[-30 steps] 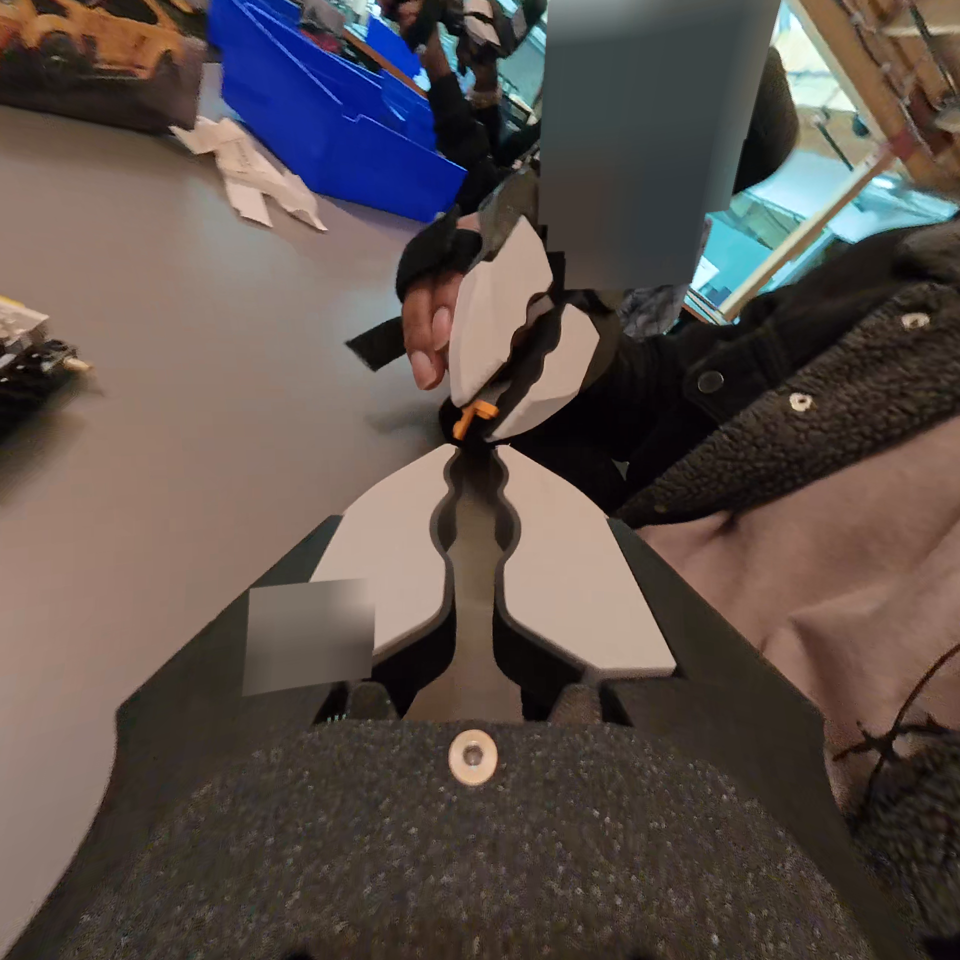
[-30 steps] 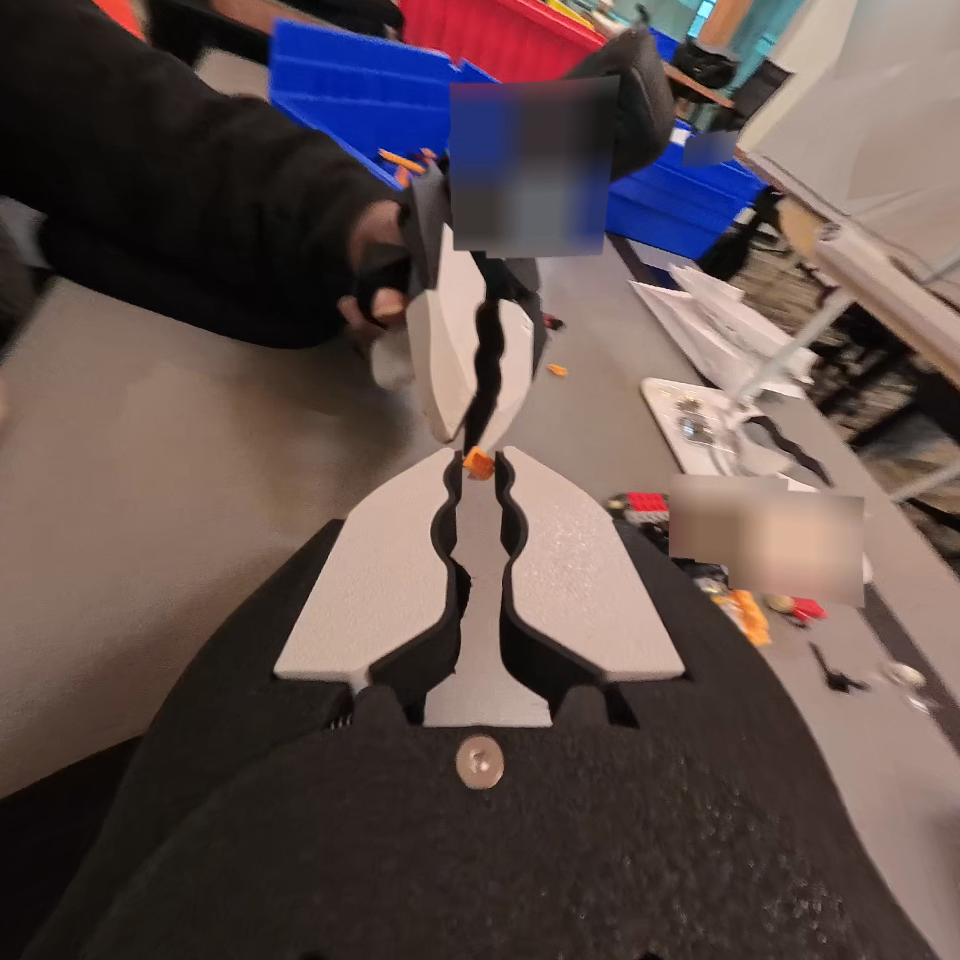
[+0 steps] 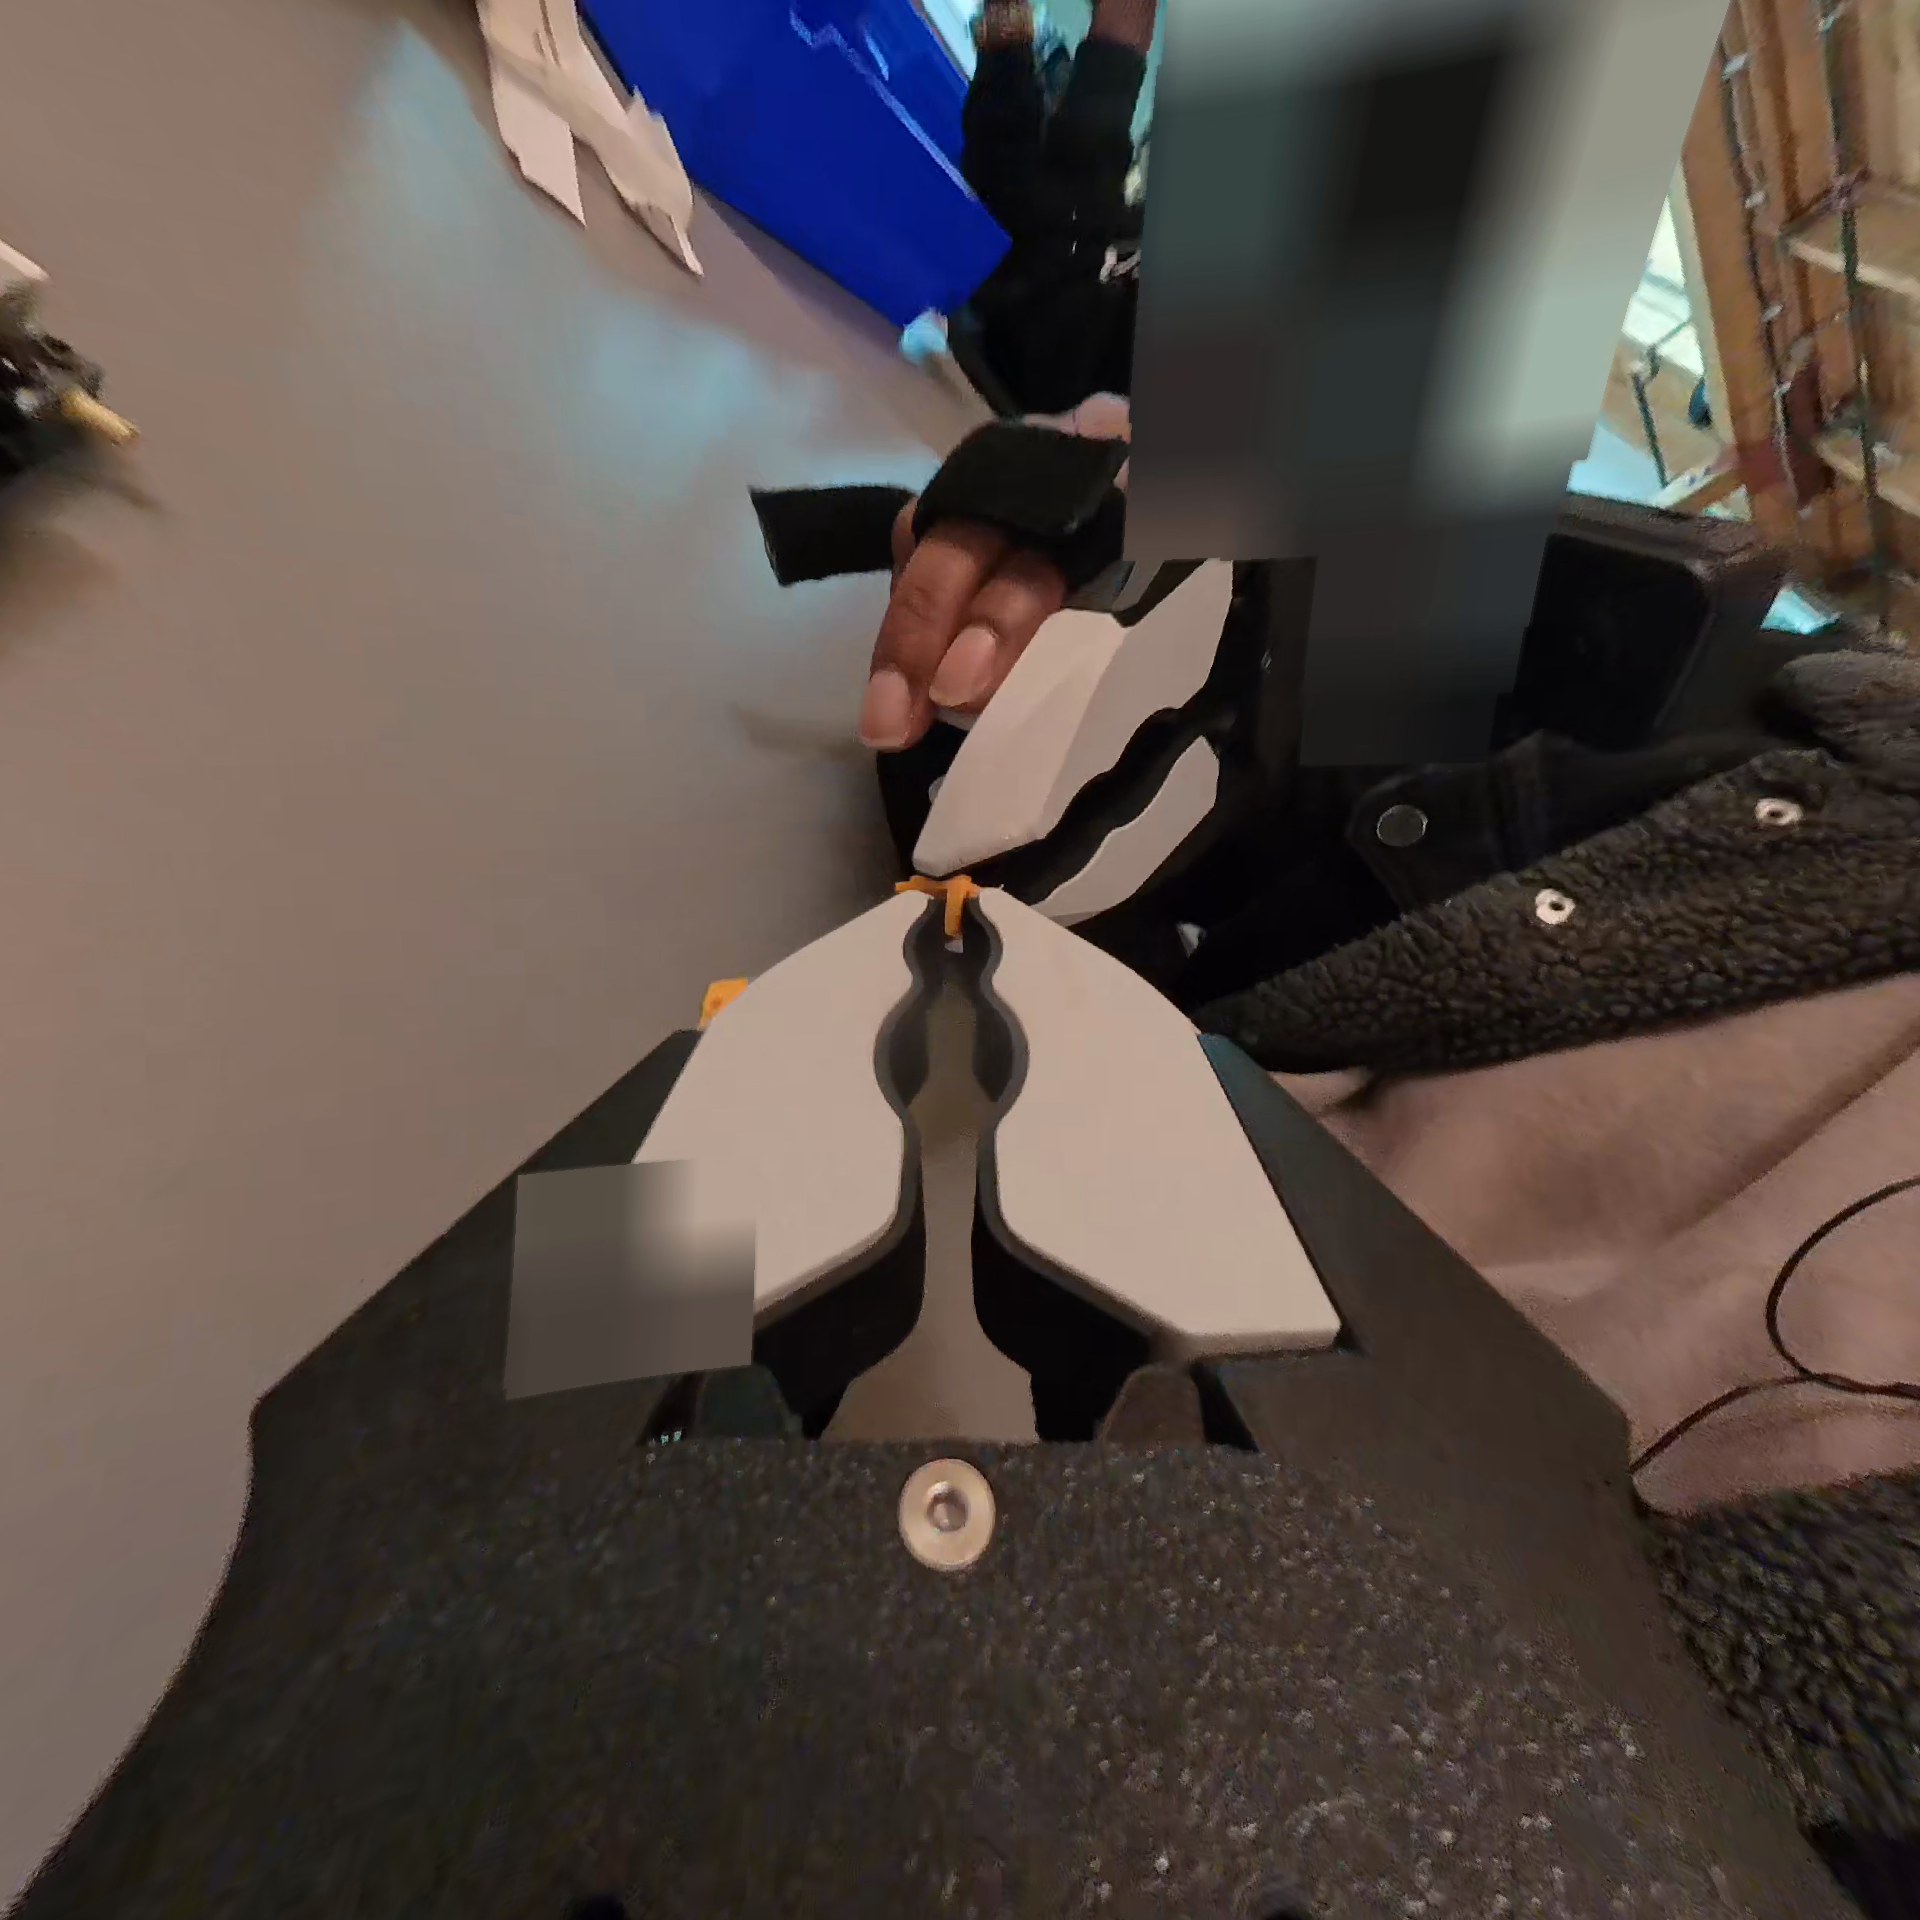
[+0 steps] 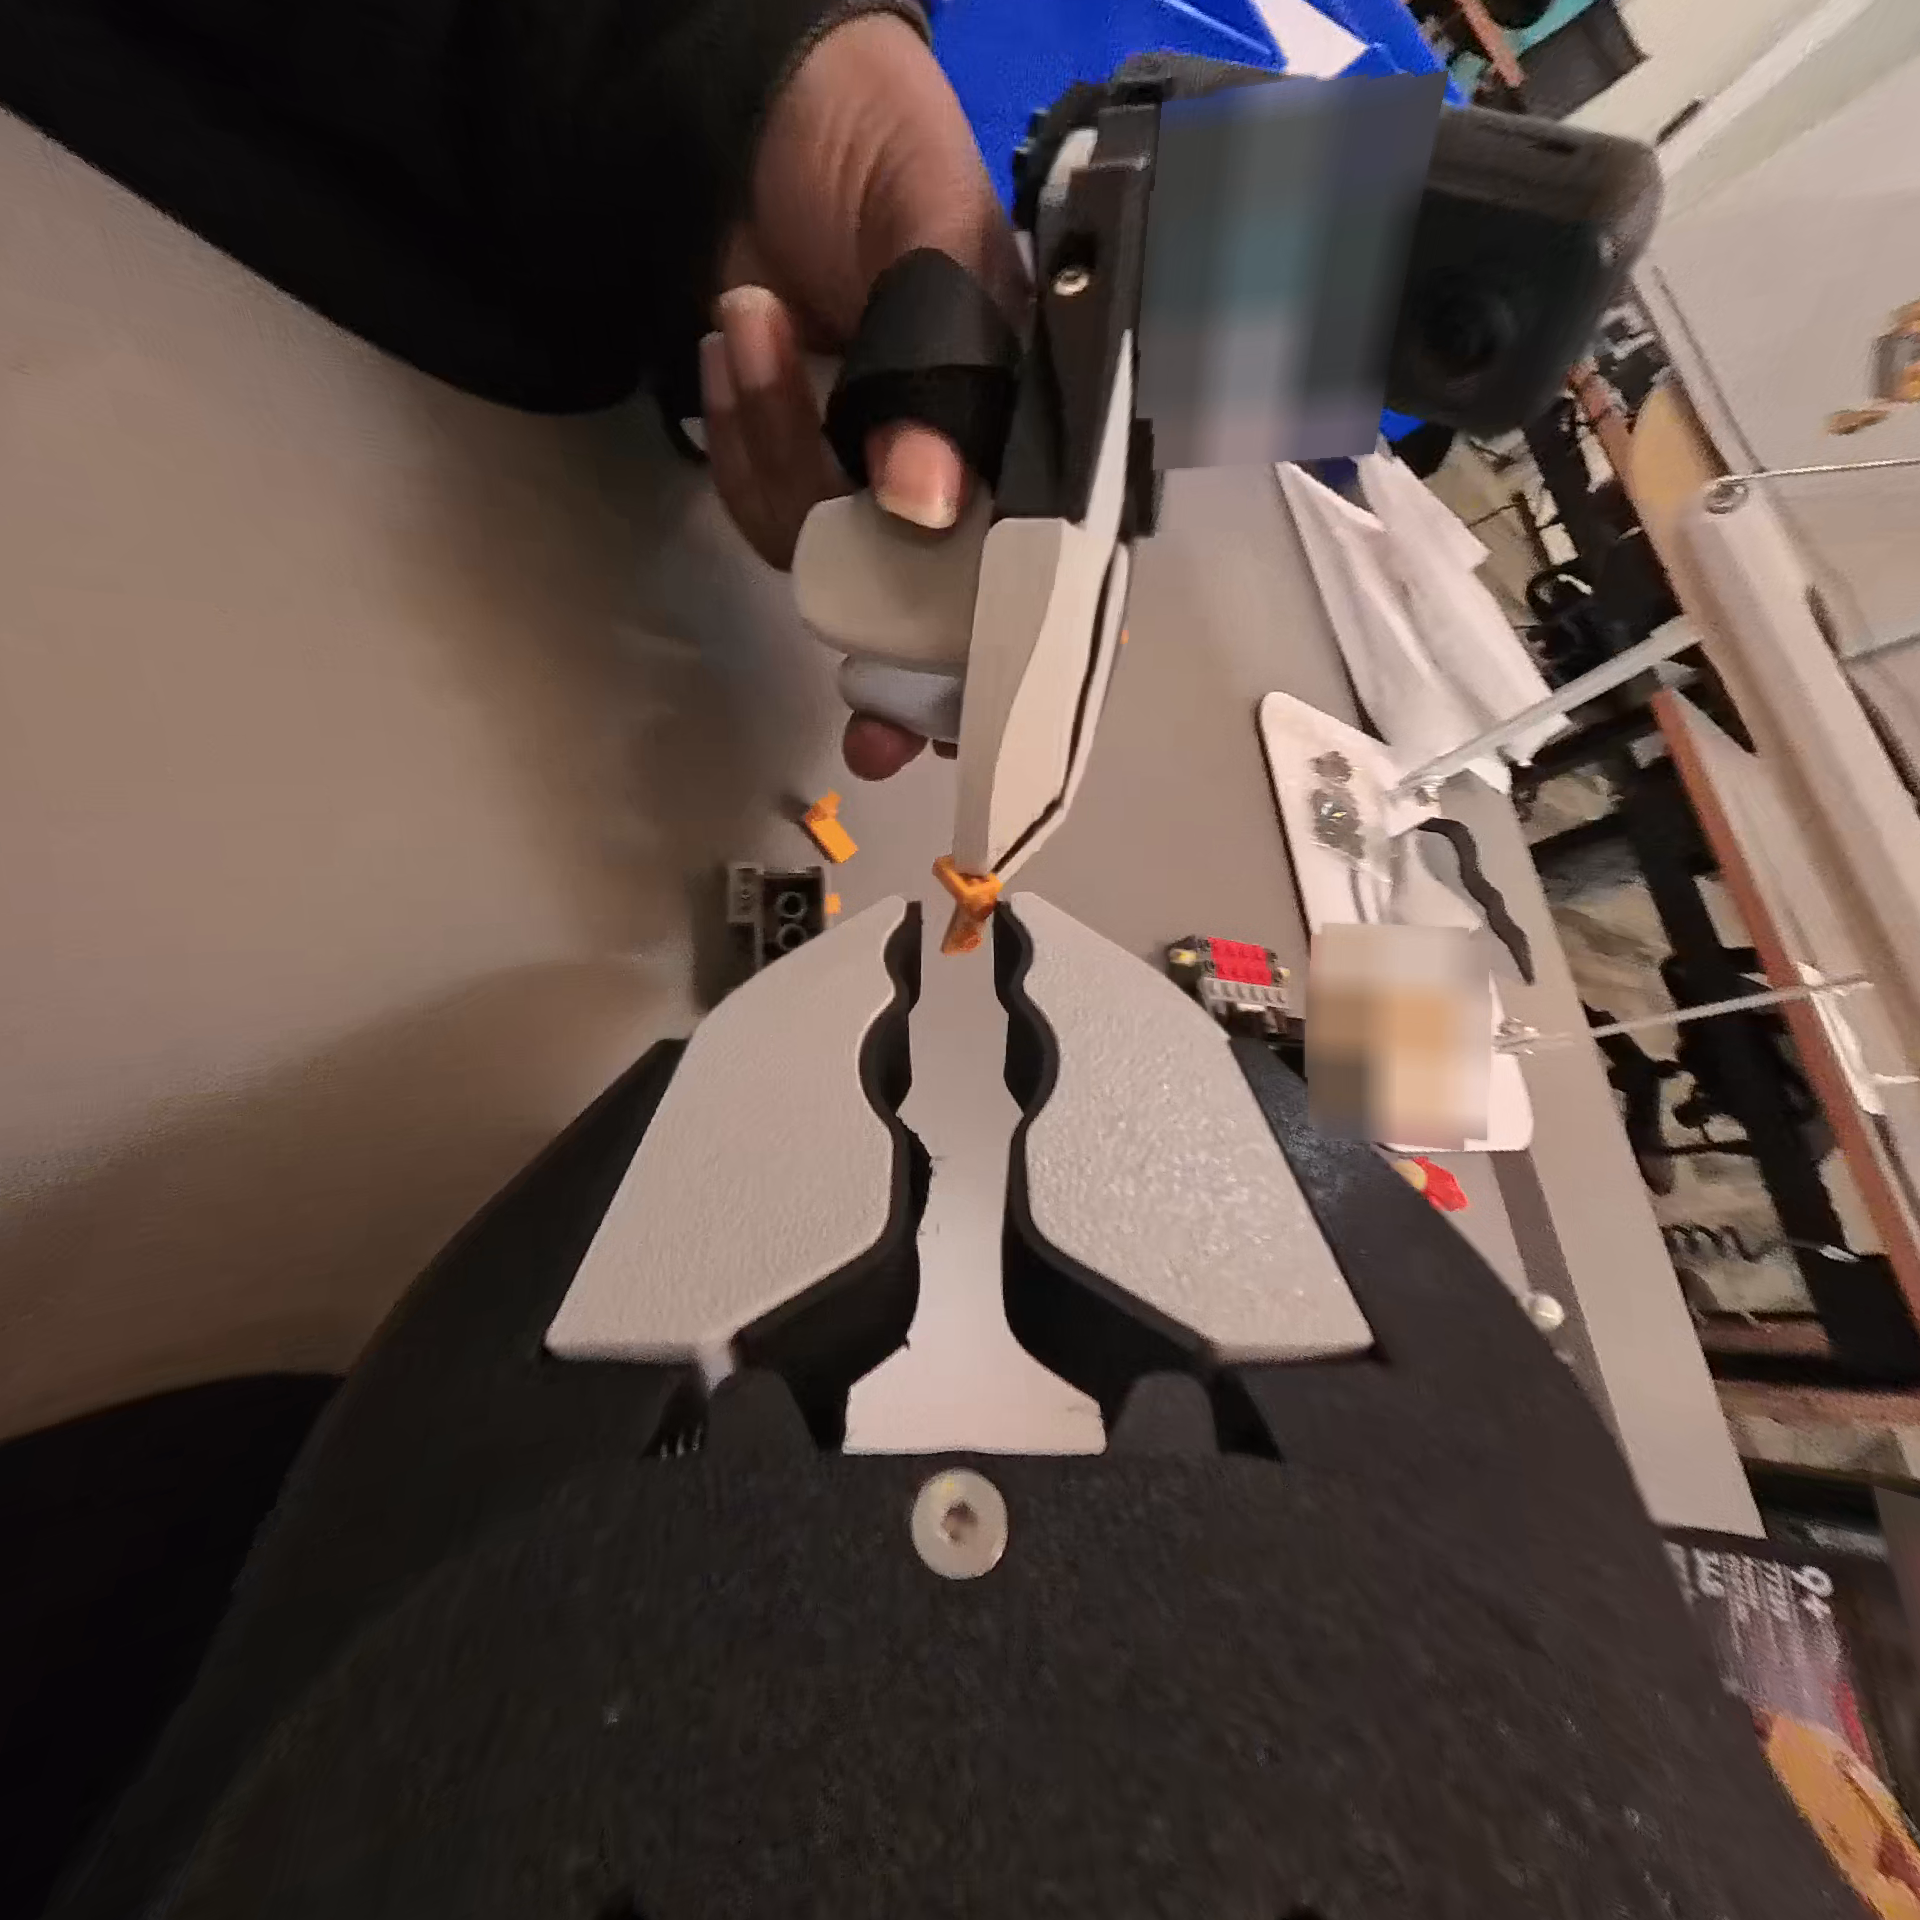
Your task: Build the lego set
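Both tongs meet tip to tip above the bench (image 4: pixel 312 727), well clear of its surface. Judged reason: the small parts are being mated in mid-air, each tool steadying one half.

Left tongs (image 3: pixel 951 920): tips pinched together on a small orange piece (image 3: pixel 948 902). In the right wrist view the same tool comes down from above, jaws pressed to a thin line, with the orange bit at its very tip.

Right tongs (image 4: pixel 958 914): tips stand slightly apart in their own view, with the orange assembly (image 4: pixel 966 904) sitting in the gap and touching the right-hand tip. Whether they actually grip it or only bracket it, I cannot tell; the left wrist view shows their tips only edge-on.

The orange thing at the junction reads as two small elements crossing, one flat and one hanging below. Exact count is uncertain at this size. Likely step: pressing one orange part onto the other.

Count of loose stock on the bench, right wrist view:
- 1 orange piece (image 4: pixel 828 824), lying free just beyond the tongs.
- 1 grey-and-black sub-build (image 4: pixel 774 914), beside the left fingertip.
- 1 red-and-black sub-build (image 4: pixel 1231 966), on the right.
- 1 small red piece (image 4: pixel 1439 1184), nearer the bench edge.

Blue bins (image 3: pixel 810 135) stand at the far side, with white paper scraps (image 3: pixel 582 125) beside them. A white tray (image 4: pixel 1340 790) holds a few dark small parts; number unclear.
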`<state>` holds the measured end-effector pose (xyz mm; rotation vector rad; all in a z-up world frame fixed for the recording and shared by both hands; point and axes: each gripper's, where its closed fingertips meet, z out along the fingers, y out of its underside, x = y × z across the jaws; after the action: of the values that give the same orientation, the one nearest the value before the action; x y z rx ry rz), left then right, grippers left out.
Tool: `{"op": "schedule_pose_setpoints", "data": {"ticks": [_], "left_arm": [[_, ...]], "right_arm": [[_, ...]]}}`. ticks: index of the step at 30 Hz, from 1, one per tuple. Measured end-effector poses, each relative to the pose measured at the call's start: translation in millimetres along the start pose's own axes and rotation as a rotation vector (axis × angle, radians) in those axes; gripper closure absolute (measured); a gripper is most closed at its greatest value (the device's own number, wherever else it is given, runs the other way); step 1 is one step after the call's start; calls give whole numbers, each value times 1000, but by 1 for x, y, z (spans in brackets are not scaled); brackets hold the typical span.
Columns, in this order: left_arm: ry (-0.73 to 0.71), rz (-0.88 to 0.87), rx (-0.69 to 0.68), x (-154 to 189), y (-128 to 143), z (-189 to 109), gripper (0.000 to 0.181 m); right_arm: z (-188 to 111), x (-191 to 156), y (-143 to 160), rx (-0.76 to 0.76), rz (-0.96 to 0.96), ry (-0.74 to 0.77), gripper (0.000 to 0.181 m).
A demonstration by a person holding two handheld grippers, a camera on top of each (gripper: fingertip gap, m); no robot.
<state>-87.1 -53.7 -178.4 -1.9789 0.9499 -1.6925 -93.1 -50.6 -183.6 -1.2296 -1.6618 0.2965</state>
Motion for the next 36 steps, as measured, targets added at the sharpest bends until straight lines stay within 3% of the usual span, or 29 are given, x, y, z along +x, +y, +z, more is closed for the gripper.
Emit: {"op": "schedule_pose_setpoints", "data": {"ticks": [9,12,15,18,24,27,36], "left_arm": [[-126,128,-168,-10,22,8,178],[-167,162,-166,-14,21,8,178],[-292,339,-170,-24,16,4,170],[-454,560,-291,-38,26,-4,152],[-541,717,-462,-49,47,3,143],[-555,737,-474,-53,49,4,158],[-407,610,-407,-36,49,9,159]], "right_arm": [[6,-20,8,-40,-2,-102,172],[8,-18,11,-44,5,-91,173],[7,-13,22,-60,34,-89,173],[2,-9,35,-70,74,-102,173],[2,-19,37,-59,97,-167,173],[3,-23,39,-60,105,-192,173],[4,-30,36,-47,132,-228,173]]}}
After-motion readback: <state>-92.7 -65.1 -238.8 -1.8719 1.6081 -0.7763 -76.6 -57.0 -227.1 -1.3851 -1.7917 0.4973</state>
